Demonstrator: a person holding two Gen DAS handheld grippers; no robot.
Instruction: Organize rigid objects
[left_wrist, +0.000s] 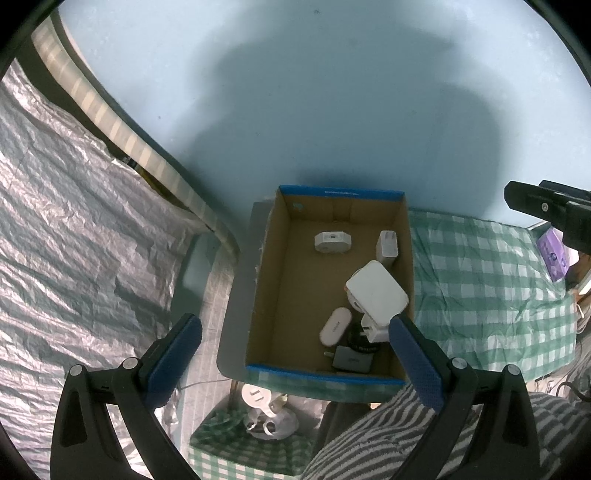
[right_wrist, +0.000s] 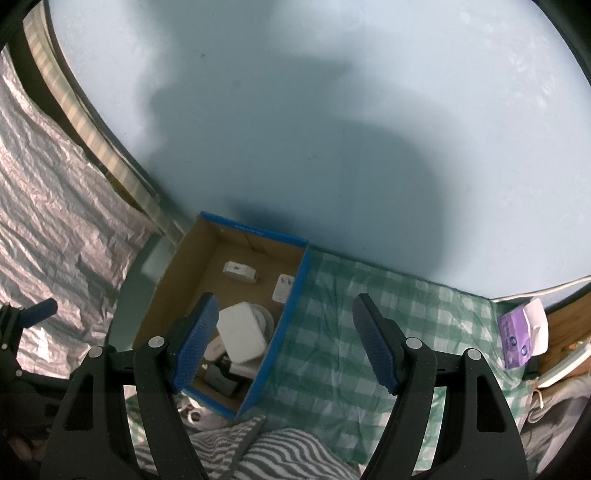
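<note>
Checked cloth (right_wrist: 332, 332) — purple packet (right_wrist: 517, 339) whole only from right wrist.

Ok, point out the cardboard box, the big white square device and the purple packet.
cardboard box (left_wrist: 336, 192), left wrist view, far blue rim.
big white square device (left_wrist: 376, 291), left wrist view, top face.
purple packet (right_wrist: 515, 341), right wrist view, purple front.

Matt cardboard box (left_wrist: 269, 258), smooth white plastic chargers (left_wrist: 376, 291), crinkled checked cloth (left_wrist: 480, 295)
</note>
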